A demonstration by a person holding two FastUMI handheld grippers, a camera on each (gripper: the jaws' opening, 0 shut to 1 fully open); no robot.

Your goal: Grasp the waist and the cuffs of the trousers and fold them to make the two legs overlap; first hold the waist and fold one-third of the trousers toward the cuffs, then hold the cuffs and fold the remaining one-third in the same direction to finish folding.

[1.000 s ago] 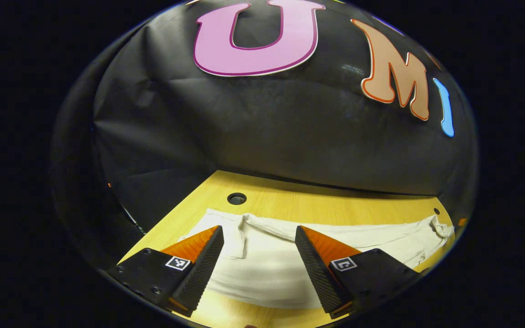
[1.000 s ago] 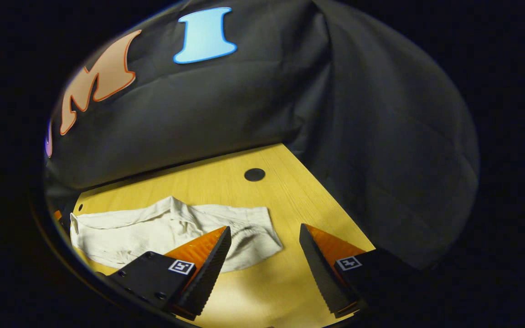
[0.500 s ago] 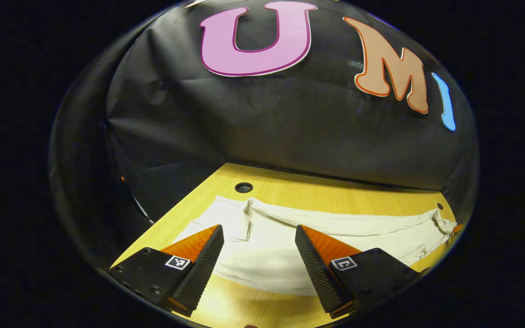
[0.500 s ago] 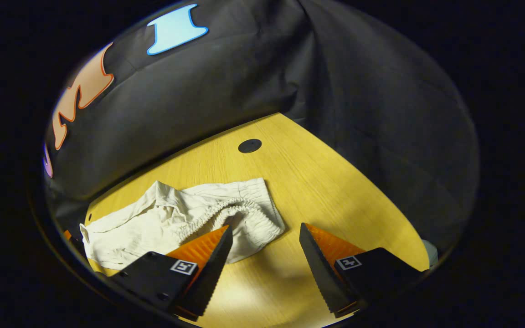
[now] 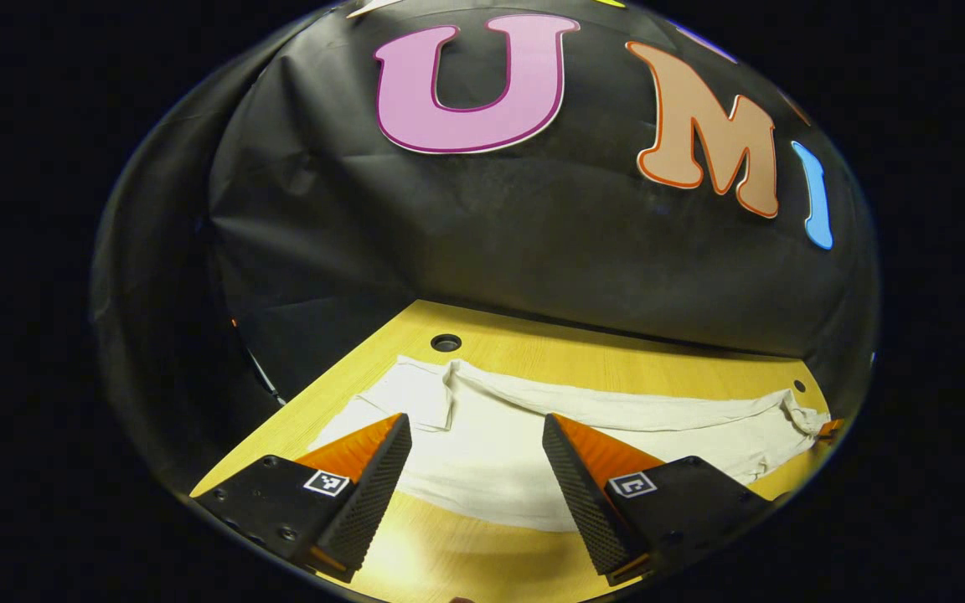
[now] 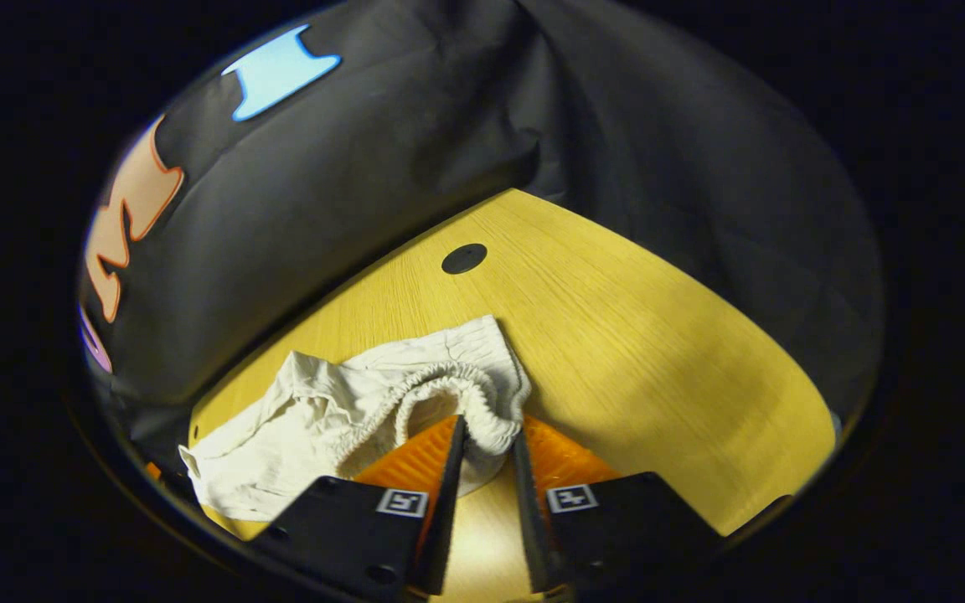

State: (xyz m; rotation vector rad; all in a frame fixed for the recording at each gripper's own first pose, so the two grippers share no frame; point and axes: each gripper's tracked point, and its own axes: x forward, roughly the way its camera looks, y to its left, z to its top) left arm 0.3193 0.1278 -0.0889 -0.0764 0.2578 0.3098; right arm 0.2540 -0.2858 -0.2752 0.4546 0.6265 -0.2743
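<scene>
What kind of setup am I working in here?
Likely a recording booth, not a home: a bare wooden table with a cable hole, black cloth walls, and only the trousers laid out.

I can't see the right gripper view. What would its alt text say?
The right gripper is closed around the elastic waist of pale trousers lying crumpled on a wooden table. A dark round hole sits in the table beyond them.

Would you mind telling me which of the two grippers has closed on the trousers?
The right gripper: its fingers have drawn together on the elastic waistband of the trousers. The left gripper is wide open above the cuff end.
</scene>
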